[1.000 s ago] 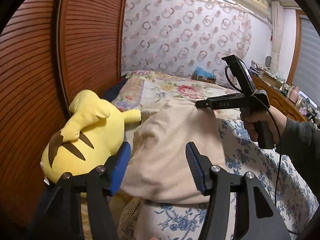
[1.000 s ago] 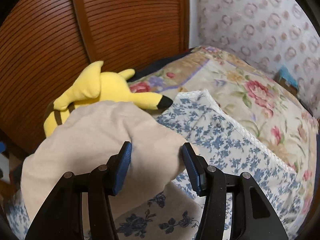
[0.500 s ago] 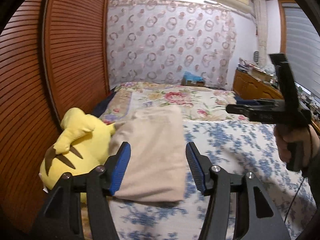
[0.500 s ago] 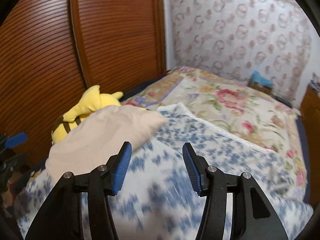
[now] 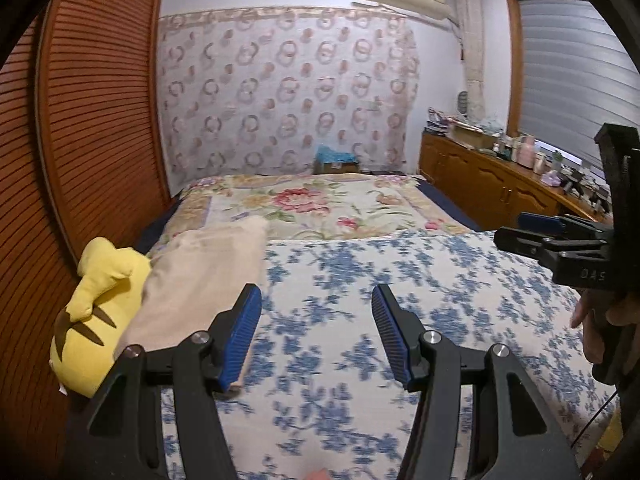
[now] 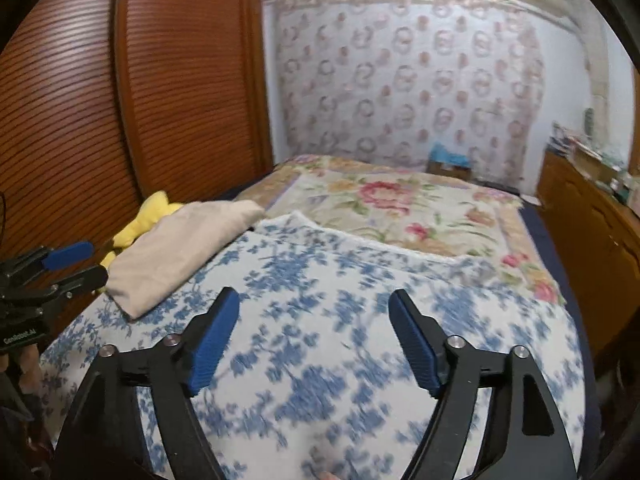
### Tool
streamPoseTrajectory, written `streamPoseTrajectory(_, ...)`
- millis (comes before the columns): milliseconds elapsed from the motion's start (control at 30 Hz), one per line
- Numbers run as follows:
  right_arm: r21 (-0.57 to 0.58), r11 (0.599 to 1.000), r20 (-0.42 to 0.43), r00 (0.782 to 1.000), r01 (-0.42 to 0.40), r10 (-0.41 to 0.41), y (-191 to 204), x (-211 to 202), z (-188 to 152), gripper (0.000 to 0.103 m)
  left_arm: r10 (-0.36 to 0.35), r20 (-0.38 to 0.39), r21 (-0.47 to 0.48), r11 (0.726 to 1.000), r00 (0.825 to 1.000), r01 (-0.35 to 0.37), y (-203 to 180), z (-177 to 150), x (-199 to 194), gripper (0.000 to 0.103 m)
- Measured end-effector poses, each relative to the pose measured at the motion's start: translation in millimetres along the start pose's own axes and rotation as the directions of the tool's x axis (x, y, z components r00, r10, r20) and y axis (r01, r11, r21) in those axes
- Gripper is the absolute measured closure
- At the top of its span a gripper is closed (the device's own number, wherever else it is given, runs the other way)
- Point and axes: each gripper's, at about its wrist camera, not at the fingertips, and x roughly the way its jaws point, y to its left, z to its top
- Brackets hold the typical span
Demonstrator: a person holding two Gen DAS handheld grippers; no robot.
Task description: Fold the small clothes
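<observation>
A folded beige garment [image 5: 196, 288] lies at the left edge of the bed, leaning on a yellow plush toy [image 5: 100, 312]. It also shows in the right wrist view [image 6: 180, 248]. My left gripper [image 5: 316, 332] is open and empty, just right of the garment and above the blue-flowered cloth [image 5: 380, 320]. My right gripper [image 6: 314, 340] is open and empty over the same cloth [image 6: 340, 320], well clear of the garment. The right gripper also shows at the right edge of the left wrist view [image 5: 560, 240], and the left gripper at the left edge of the right wrist view [image 6: 56, 268].
A rose-patterned bedspread [image 5: 320, 204] covers the far half of the bed. A slatted wooden wardrobe [image 5: 92, 120] stands along the left. A wooden cabinet [image 5: 500, 188] with clutter on top runs along the right wall.
Both grippers have pulled back and away from the beige garment, which now rests folded beside the plush toy. The right gripper has swung far to the right.
</observation>
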Motion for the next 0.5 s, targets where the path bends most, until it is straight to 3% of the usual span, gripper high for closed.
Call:
streamPoseTrajectory(267, 0.06, 0.993, 0.091, 0.99, 0.099, -0.104, -17.3, -59.2, -13.6, 0.021, -0.031, 0.038, 0.022, 0.999, 0.999, 0.03, -30.4, 13.7, -20.9, 0.046)
streamPoseTrajectory(500, 0.098, 0.987, 0.16, 0.977, 0.128, -0.142, -25.4, -102.9, -18.7, 0.021, -0.019, 0.095, 0.034, 0.999, 0.995, 0.016, -45.7, 30.6, -46.1, 0.046)
